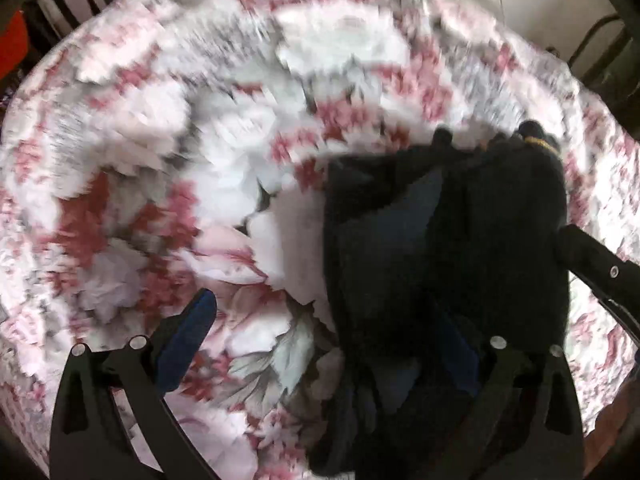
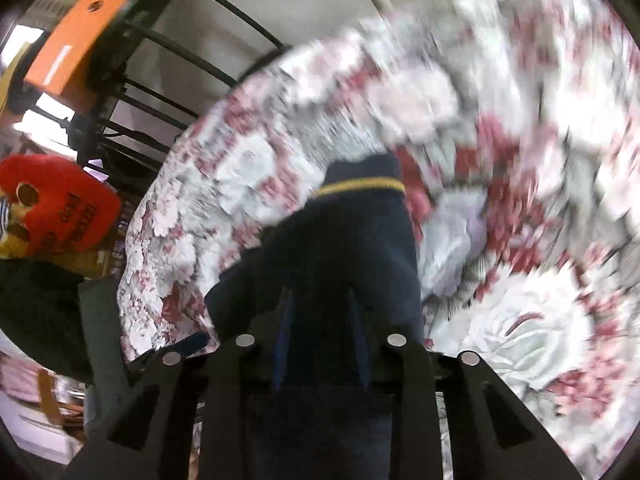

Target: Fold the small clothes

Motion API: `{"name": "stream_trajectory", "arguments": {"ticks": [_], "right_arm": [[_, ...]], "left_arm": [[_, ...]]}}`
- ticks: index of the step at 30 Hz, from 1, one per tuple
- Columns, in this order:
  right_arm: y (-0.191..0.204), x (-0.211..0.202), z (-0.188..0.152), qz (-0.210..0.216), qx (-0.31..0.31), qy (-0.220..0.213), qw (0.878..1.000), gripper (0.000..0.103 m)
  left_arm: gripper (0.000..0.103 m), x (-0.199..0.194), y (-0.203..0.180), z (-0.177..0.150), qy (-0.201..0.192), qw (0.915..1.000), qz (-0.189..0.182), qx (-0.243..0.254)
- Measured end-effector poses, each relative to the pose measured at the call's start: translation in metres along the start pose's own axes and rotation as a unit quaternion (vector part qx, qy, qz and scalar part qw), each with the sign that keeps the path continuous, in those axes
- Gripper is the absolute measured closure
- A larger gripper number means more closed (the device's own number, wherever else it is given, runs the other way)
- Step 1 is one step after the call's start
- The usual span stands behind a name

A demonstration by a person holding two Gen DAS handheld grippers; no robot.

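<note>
- The dark navy garment (image 1: 440,240), a small knit-looking piece with a thin yellow stripe (image 2: 360,188) near one end, lies on the table's floral cloth (image 1: 200,140), toward the side of the table nearest the person and well in from its far edge.
- It looks soft, light and limp: it will sag and bunch wherever it is not supported and will not hold a crease unless pressed flat.
- The fabric seems thick and slightly fuzzy, so slipping is unlikely, but a doubled layer is bulky and a shallow pinch could take only the top layer.
- The left tool (image 1: 320,332) stands wide apart: its blue pad (image 1: 188,340) is over bare cloth, while the other finger is hidden under or behind the garment. It pinches nothing that I can see.
- The right tool (image 2: 320,340) has its fingers drawn close on the navy fabric, which fills the narrow gap between them; I judge it to be clamped on the garment's near part, with the striped end pointing away.
- Best holds, in my view: the hem or a corner, taken deep enough to catch every layer, one tool at each end of the same edge so the piece hangs level.
- The floral cloth itself is loose and could drag or wrinkle if a finger snags it.
- Both views are motion-blurred, so exact fold lines cannot be made out.
</note>
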State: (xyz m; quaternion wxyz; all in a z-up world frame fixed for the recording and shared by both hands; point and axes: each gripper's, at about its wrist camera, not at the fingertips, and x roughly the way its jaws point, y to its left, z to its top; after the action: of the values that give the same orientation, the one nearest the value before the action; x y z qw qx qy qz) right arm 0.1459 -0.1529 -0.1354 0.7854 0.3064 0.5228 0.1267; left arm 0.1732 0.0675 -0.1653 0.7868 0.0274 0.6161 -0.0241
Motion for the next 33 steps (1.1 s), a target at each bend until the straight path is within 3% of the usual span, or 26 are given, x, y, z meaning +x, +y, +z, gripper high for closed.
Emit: {"name": "stream_trajectory", "arguments": {"ticks": [1,4,8,13,15,17,20,24,26,30,33], "right_arm": [[-0.005,0.001,0.0,-0.001,0.008,-0.001,1.0,0.095],[-0.011,-0.002,0.004,0.005,0.032,0.001,0.999,0.098],[0.011,-0.027,-0.007,-0.026,-0.008,-0.012,1.0,0.087],[0.032,-0.05,-0.039,-0.022,-0.057,0.01,0.998,0.076],[0.029,-0.042,-0.052,-0.037,-0.063,0.036,0.997,0.067],[0.021,-0.029,-0.063,-0.057,-0.076,0.045,0.994,0.067],[0.018,-0.024,-0.069,-0.068,-0.091,0.039,0.993,0.07],[0.019,-0.042,-0.073,-0.061,-0.061,0.026,0.996,0.07],[0.023,-0.052,-0.08,-0.083,-0.076,0.02,0.993,0.061],[0.029,-0.071,-0.095,-0.097,-0.101,0.011,0.99,0.061],[0.035,-0.08,-0.105,-0.103,-0.119,0.009,0.987,0.059]], "left_arm": [[0.004,0.002,0.002,-0.001,0.001,1.0,-0.005,-0.007],[0.004,-0.001,0.006,0.0,0.008,0.9998,-0.015,-0.012],[0.005,-0.024,0.016,-0.004,0.004,0.9993,-0.032,-0.019],[0.005,-0.059,0.021,-0.031,-0.019,0.999,-0.039,0.007],[0.005,-0.055,0.02,-0.047,-0.007,0.9996,-0.02,0.017],[0.004,-0.034,0.014,-0.059,0.022,0.9993,0.006,0.03],[0.004,-0.021,0.014,-0.07,0.013,0.9998,0.004,0.012],[0.005,-0.04,0.013,-0.077,-0.001,0.9996,0.027,0.011],[0.005,-0.051,0.013,-0.086,-0.011,0.9992,0.037,0.013],[0.005,-0.082,0.018,-0.119,-0.034,0.9968,0.068,0.023],[0.005,-0.098,0.028,-0.14,-0.039,0.9971,0.064,0.015]]}}
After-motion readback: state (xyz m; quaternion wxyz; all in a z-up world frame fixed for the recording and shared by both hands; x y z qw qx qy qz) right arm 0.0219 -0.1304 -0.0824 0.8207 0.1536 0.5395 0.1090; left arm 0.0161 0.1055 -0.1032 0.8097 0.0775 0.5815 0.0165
